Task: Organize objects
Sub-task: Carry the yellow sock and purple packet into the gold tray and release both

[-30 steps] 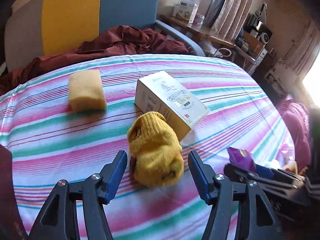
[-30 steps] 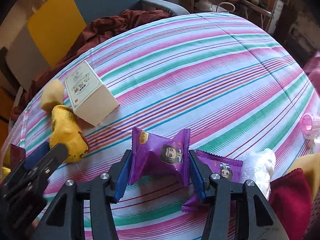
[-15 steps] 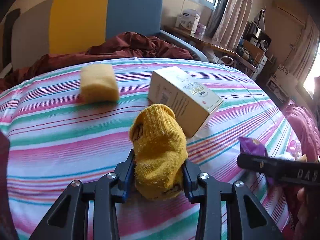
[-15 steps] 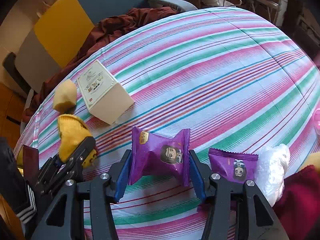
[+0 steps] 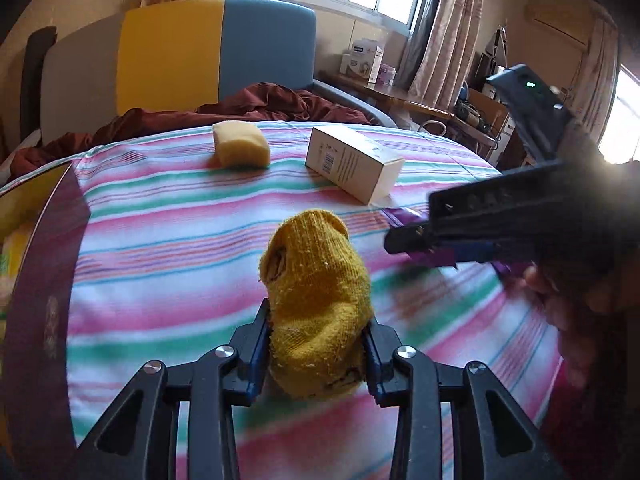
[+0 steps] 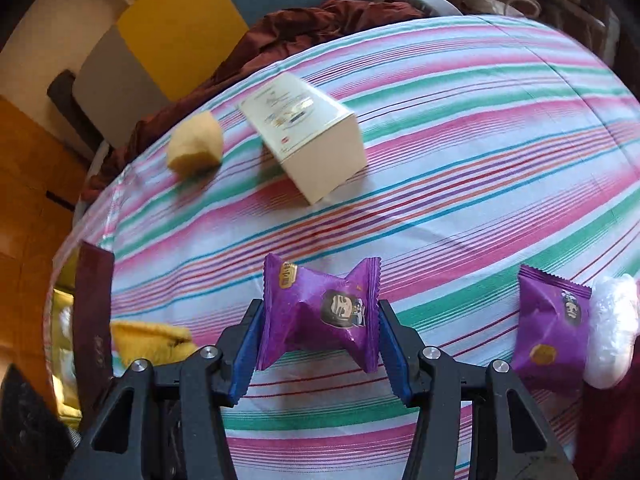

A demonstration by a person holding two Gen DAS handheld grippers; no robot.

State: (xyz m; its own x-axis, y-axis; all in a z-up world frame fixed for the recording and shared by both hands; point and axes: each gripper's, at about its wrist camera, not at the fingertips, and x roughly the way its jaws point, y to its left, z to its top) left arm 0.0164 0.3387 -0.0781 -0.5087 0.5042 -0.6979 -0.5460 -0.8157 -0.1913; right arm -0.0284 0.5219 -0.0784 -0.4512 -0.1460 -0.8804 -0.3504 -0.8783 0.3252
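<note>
Since a moment ago my left claw point(image 5: 316, 354) is closing on the fuzzy yellow knit sock point(image 5: 316, 300), held at 6 o'clock, ready to sort, while my right claw point(image 6: 320, 350) grips the shiny purple snack packet point(image 6: 320, 312).

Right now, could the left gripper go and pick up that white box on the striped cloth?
Probably not yet: the left gripper is closing on the yellow sock, so it is occupied. The path to the white box looks clear.

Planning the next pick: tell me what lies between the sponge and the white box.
Nothing: only bare striped cloth separates the sponge from the white box. They sit apart, clearest in the left wrist view.
</note>
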